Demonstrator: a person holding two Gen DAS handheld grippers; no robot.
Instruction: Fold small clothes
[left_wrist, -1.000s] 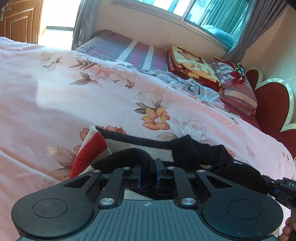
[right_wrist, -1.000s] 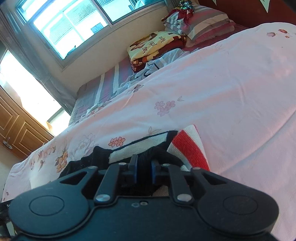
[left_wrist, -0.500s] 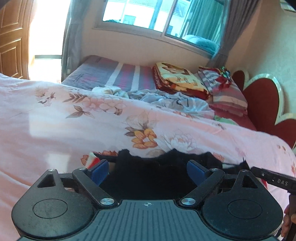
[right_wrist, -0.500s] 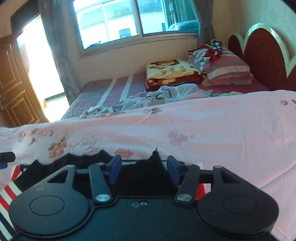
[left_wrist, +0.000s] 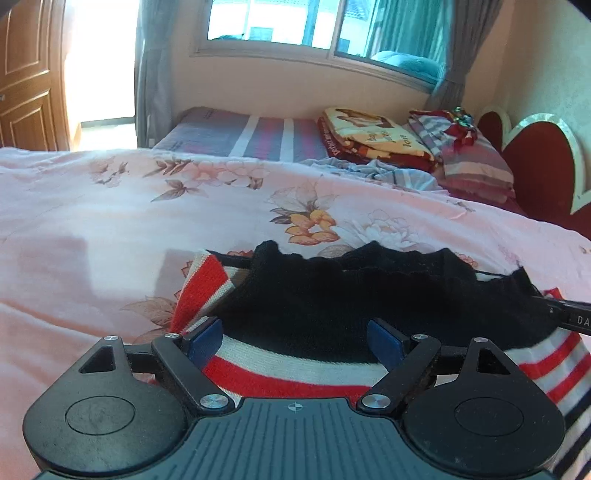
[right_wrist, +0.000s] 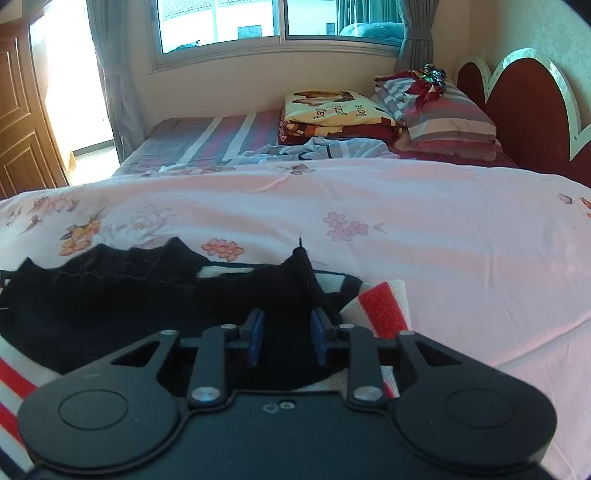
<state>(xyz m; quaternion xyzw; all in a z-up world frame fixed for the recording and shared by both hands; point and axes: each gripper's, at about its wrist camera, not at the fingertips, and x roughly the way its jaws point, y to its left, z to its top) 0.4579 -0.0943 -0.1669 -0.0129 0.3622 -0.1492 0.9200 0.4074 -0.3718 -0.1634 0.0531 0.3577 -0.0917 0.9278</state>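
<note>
A small knitted garment (left_wrist: 332, 302), black with red, white and navy striped bands, lies folded on the pink floral bedspread (left_wrist: 110, 229). It also shows in the right wrist view (right_wrist: 147, 302). My left gripper (left_wrist: 295, 341) is open wide, its blue pads just above the garment's near striped edge, holding nothing. My right gripper (right_wrist: 284, 338) is open with a narrower gap over the garment's right end, beside a red and white cuff (right_wrist: 384, 306). The tip of the right gripper (left_wrist: 569, 314) shows at the right edge of the left wrist view.
A second bed with a striped sheet (right_wrist: 214, 136) stands behind, with a folded yellow blanket (right_wrist: 332, 110), striped pillows (right_wrist: 443, 118) and crumpled light clothes (right_wrist: 325, 149). A red heart-shaped headboard (right_wrist: 528, 110) is at right, a window (right_wrist: 258, 22) behind, a wooden door (right_wrist: 18, 122) at left.
Both grippers were shut on the garment a second ago; they have let it go and opened. The garment now lies folded with its black part on top, and both grippers have pulled back slightly.
</note>
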